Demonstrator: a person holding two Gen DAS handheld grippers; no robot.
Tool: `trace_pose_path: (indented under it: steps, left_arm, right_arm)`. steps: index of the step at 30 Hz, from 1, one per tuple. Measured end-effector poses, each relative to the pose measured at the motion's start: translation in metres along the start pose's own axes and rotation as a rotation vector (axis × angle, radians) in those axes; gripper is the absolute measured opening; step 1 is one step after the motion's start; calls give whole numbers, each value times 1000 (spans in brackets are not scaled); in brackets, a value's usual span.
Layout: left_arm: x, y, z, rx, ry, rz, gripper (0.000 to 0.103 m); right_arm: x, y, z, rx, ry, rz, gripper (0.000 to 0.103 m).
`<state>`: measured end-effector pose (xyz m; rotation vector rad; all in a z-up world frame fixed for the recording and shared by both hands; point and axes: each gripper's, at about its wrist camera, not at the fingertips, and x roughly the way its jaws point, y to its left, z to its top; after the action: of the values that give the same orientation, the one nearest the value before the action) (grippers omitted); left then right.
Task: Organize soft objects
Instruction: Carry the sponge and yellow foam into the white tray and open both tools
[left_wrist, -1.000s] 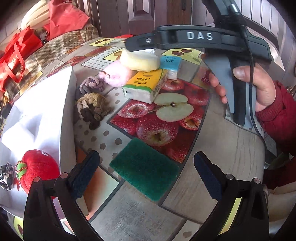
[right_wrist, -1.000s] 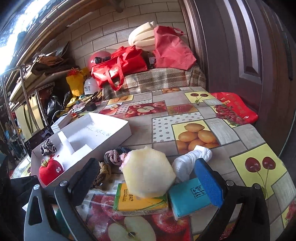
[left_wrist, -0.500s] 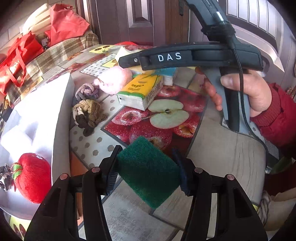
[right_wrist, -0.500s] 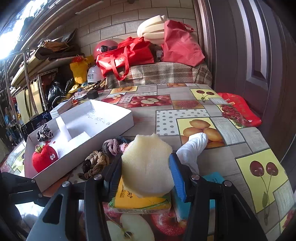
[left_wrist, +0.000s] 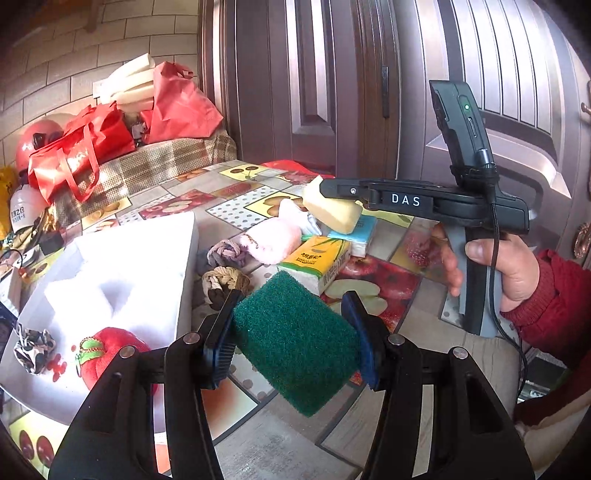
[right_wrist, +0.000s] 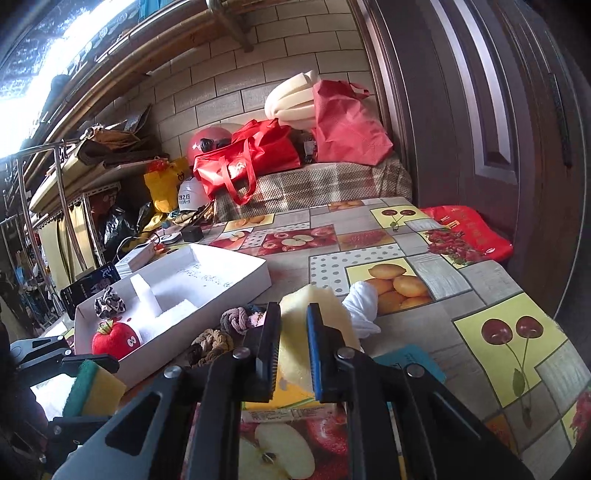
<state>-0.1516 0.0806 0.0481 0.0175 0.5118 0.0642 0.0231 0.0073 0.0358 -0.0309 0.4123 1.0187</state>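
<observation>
My left gripper (left_wrist: 291, 336) is shut on a green scouring sponge (left_wrist: 295, 343) and holds it above the table; the sponge also shows in the right wrist view (right_wrist: 94, 387), green on yellow. My right gripper (right_wrist: 291, 347) is shut on a pale yellow sponge (right_wrist: 314, 306), squeezed thin and lifted; it also shows in the left wrist view (left_wrist: 332, 210). A white box (right_wrist: 236, 284) at left holds a red plush apple (right_wrist: 114, 339) and a patterned scrunchie (right_wrist: 109, 302).
On the fruit-print tablecloth lie a brown knotted scrunchie (left_wrist: 225, 282), a grey one (left_wrist: 225, 253), a pink fluffy item (left_wrist: 273, 240), a white cloth (right_wrist: 364, 306), a yellow tissue pack (left_wrist: 317, 262) and a teal pack (left_wrist: 356, 236). Red bags (right_wrist: 243, 162) stand behind.
Both grippers closed from open: the left onto the green sponge, the right onto the yellow sponge. Both sponges have been lifted off the table and pile.
</observation>
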Motion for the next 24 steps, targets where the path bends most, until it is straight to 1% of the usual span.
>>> trace_pose_path:
  steps: [2,6,7,8,9,10,11,12,14,16,18,21,24]
  left_arm:
    - [-1,3,0,-14,-9,1,54]
    - [-3,7,-1,-34,-10,-2,54]
    - [-4,8,-1,-35,-13,-1,54]
    - [-4,8,-2,-36,-16,-1,54]
    - [-4,7,-1,-38,-19,-1,54]
    - [-4,8,-2,-41,-21,-2,54]
    - [-4,9,-2,-45,-21,-3,54]
    - [-4,10,-2,-49,-20,-5,54]
    - [-5,12,-2,-61,-20,-10,54]
    - [-4,14,-3,-72,-20,-14,54]
    - [-4,16,-3,-79,-20,-17,54]
    - [-5,16,-3,-82,-23,-16,54]
    - [-5,15,-3,-80,-22,-12,54]
  right_arm:
    - [0,-4,-1,14,18,30,12]
    - [7,-10,-4,40,69,-9,14]
    - [9,-13,-5,52,80,-20,16]
    - [10,-15,-5,62,88,-30,20]
    - [11,-17,-5,70,94,-43,32]
    - [11,-19,-6,78,100,-56,41]
    - [9,-21,-7,88,101,-67,61]
    - [7,-23,-7,95,95,-74,70]
    - [3,-23,-6,81,85,-86,70]
    - [4,-21,-6,53,97,-95,71]
    - [11,-19,-6,35,128,-90,78]
    - [24,-10,-5,-13,161,-84,78]
    - [41,-4,-4,-47,200,-122,78]
